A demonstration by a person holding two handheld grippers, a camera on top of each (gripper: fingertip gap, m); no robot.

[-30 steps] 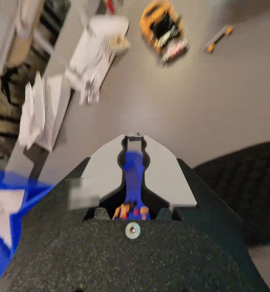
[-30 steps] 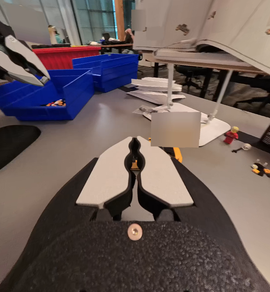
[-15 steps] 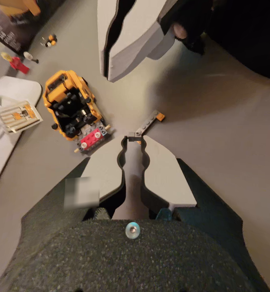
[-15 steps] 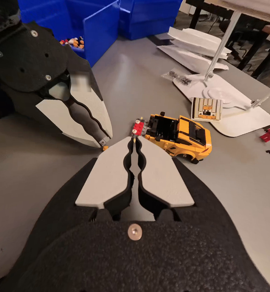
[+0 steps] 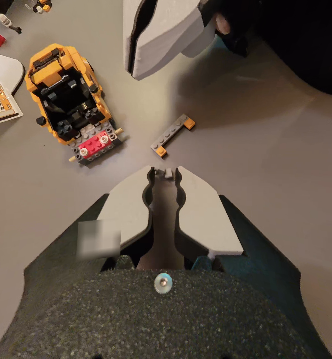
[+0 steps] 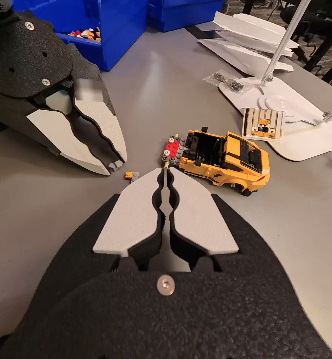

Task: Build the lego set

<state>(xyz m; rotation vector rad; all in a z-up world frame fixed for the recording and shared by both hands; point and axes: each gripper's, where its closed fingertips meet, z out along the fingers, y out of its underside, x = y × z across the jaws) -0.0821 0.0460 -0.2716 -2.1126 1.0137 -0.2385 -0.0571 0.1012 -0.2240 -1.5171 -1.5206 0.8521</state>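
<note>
The small grey piece (image 5: 166, 172) sits pinched between the tips of the left gripper (image 5: 164, 172), held just above the grey table (image 5: 258, 174). Ahead of those tips and slightly right lies the grey plate with orange ends (image 5: 172, 135), its long axis running diagonally, near end closest to the left gripper. The yellow car (image 5: 68, 101) stands to the left, its red studded rear facing the grippers. The right gripper (image 6: 165, 171), fingers pressed nearly together and seemingly empty, hovers over the plate's other end, angled down.
</note>
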